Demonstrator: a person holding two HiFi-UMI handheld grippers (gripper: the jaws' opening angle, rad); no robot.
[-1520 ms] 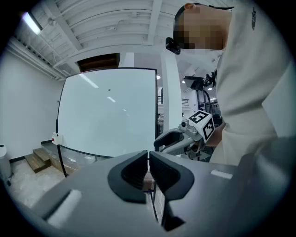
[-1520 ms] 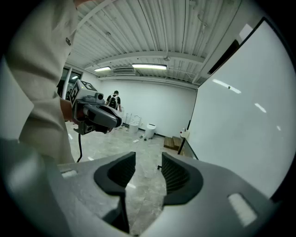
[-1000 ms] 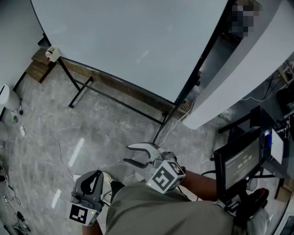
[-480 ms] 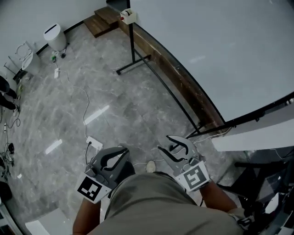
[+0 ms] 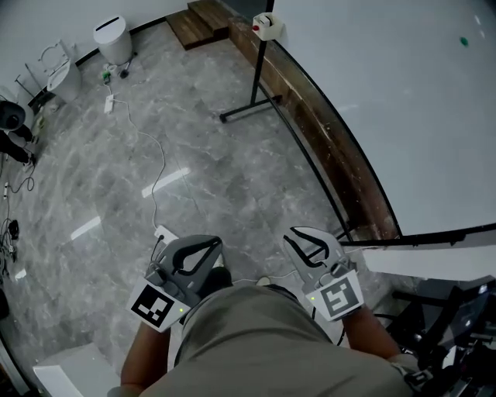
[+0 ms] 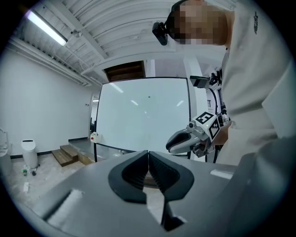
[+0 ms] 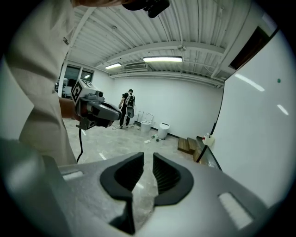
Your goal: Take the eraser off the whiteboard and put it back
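Nearest, the person's khaki-shirted body (image 5: 256, 341) fills the bottom of the head view, with both tools held out just ahead of it over the floor. The left grey two-jaw gripper (image 6: 148, 156) has its ribbed black pads pressed flat together, with nothing between them. The right grey two-jaw gripper (image 7: 148, 159), just beside it and level with it, shows a narrow slit between its pads; its jaws have just been closing, and nothing is between them.

Below the tools lies the grey marbled stone floor (image 5: 232, 170), crossed by a thin white cable (image 5: 147, 167). To the right stands the large white whiteboard (image 5: 403, 116) in its black metal frame, with a brown wooden ledge (image 5: 325, 139) running along the floor under its bottom edge.

At the whiteboard's lower left corner, beside the frame's upright, sits a small white block with a red patch (image 5: 265, 25), which looks like the eraser, though it is too small to be sure. It is well apart from both grippers.

Beyond that corner are low brown wooden steps (image 5: 205, 19) and a white lidded bin (image 5: 115, 39). A standing person (image 7: 127, 109) shows far off by the white back wall.
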